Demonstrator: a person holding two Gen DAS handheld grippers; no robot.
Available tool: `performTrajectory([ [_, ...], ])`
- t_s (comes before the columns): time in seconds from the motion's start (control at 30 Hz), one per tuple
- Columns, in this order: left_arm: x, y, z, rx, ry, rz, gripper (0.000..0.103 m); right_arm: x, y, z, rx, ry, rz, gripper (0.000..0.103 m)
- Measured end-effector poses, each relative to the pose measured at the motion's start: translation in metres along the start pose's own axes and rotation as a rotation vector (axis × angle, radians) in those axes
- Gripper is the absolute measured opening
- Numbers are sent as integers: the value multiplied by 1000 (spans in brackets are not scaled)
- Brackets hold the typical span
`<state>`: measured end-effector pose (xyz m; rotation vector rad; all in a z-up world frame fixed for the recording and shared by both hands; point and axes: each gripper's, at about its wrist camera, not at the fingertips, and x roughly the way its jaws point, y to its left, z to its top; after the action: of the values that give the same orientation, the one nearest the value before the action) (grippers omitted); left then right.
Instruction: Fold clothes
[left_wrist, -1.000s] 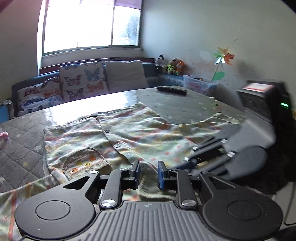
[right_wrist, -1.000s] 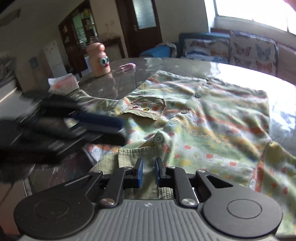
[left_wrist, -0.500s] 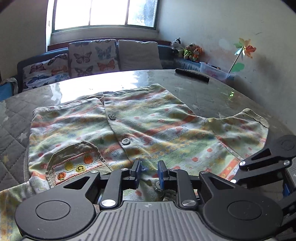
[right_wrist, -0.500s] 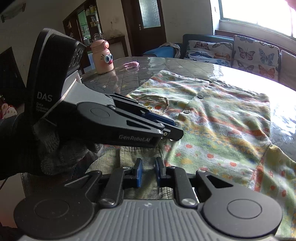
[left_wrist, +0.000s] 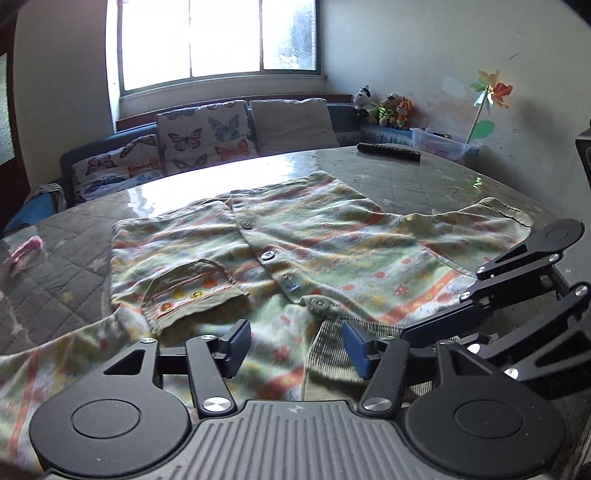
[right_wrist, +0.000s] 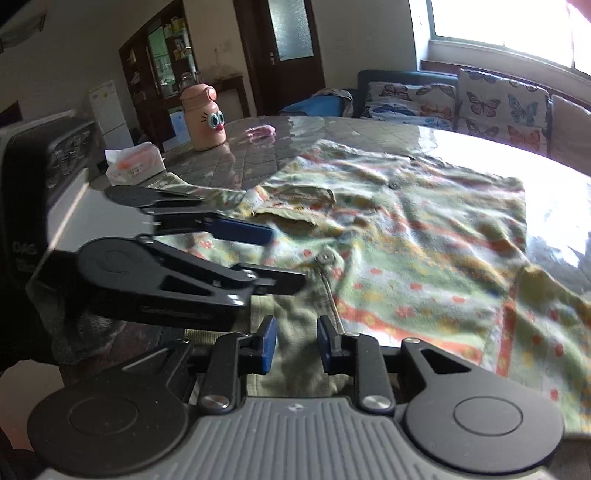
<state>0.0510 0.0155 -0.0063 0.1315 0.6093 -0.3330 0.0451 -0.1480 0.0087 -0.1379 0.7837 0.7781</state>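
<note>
A green, orange-patterned button-up shirt (left_wrist: 314, 243) lies spread flat on the round table, collar end toward me, its chest pocket (left_wrist: 192, 288) at left. My left gripper (left_wrist: 295, 349) is open wide over the collar area, holding nothing. My right gripper (right_wrist: 293, 349) is open over the ribbed collar (right_wrist: 295, 317), holding nothing. The shirt also shows in the right wrist view (right_wrist: 424, 251). The right gripper's fingers (left_wrist: 517, 277) reach in from the right in the left wrist view. The left gripper's fingers (right_wrist: 192, 273) reach in from the left in the right wrist view.
The quilted, glossy table (left_wrist: 74, 240) bears a black remote (left_wrist: 388, 151) at the far edge, a pink item (left_wrist: 26, 254), a peach cartoon bottle (right_wrist: 203, 118) and a tissue pack (right_wrist: 133, 162). A sofa with butterfly cushions (left_wrist: 203, 136) stands behind.
Both grippers have opened; the left one opened wide. The collar that both were shut on now lies on the table. The left gripper has pulled back a little.
</note>
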Motion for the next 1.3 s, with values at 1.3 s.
performTrajectory([
  [1.3,-9,-38,22,63,-77,69,82,-47,-31,-19,108,-97,-116,38],
])
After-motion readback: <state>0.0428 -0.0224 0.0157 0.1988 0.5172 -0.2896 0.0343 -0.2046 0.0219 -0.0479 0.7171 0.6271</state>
